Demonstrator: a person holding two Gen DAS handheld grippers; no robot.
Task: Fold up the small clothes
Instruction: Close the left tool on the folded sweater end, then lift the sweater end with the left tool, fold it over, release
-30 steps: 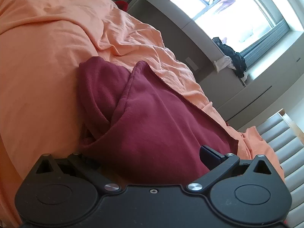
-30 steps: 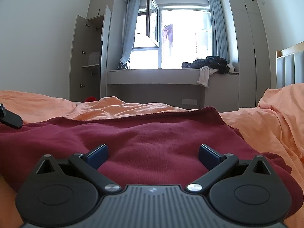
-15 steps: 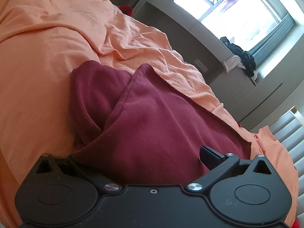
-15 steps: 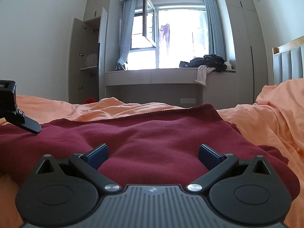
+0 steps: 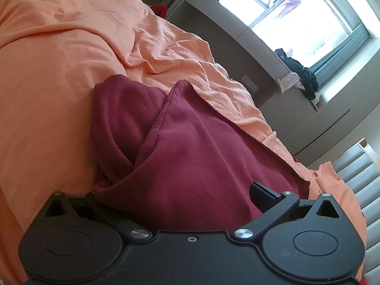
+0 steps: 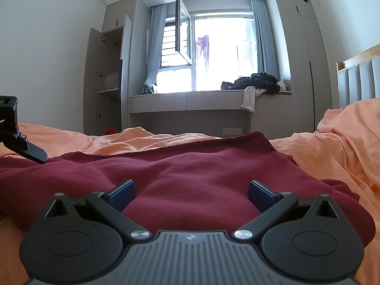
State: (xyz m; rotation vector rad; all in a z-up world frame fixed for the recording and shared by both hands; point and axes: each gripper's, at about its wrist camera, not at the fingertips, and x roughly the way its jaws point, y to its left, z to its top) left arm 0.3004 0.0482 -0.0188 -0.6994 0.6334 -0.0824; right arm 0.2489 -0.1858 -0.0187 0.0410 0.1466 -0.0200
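Orange bedsheet (image 5: 59,76), window behind. Maroon garment (image 6: 190,173) lies partly folded on it. My right gripper (image 6: 191,192) is spread wide over the cloth; my left gripper (image 5: 178,197) likewise, one finger hidden. Recommend seizing matched edge corners, lifting evenly.

Bright open window (image 6: 213,54) above grey bench (image 6: 190,102), white walls.

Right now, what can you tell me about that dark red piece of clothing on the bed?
The dark red garment is a soft, finely ribbed knit lying spread on the orange bedsheet. One part is folded over another, leaving a layered corner with a stitched hem. Its far edge lies fairly straight. The open right gripper rests over it, fingers wide apart. The left gripper presses at its near edge, one finger hidden by cloth.
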